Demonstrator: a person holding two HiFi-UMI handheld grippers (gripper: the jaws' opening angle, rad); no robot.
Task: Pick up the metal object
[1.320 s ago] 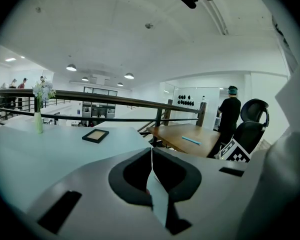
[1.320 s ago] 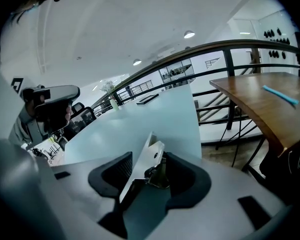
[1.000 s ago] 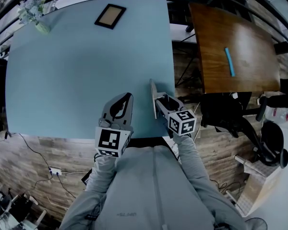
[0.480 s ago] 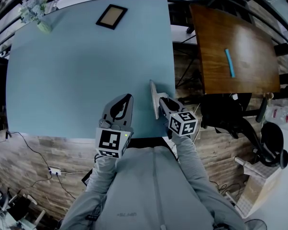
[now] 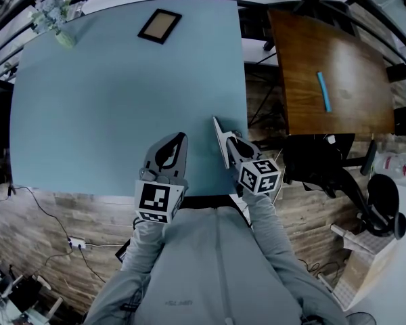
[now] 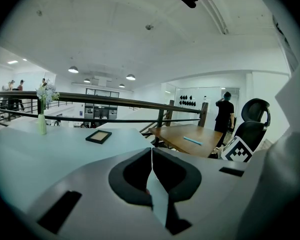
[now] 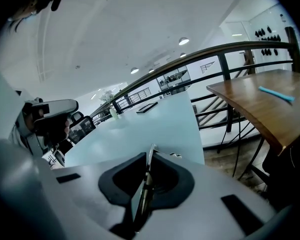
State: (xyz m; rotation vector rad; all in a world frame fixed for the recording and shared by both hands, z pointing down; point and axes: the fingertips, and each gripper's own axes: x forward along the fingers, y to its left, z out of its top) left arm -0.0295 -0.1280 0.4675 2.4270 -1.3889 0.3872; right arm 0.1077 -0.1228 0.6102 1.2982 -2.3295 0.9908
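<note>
The thin flat metal plate (image 5: 220,135) stood edge-up at the right border of the pale blue table (image 5: 108,100), between the jaws of the right gripper (image 5: 230,144); those jaws were closing, narrow, their pads against the plate; the left gripper (image 5: 179,141) hung beside it over the table, jaws together, holding nothing.
</note>
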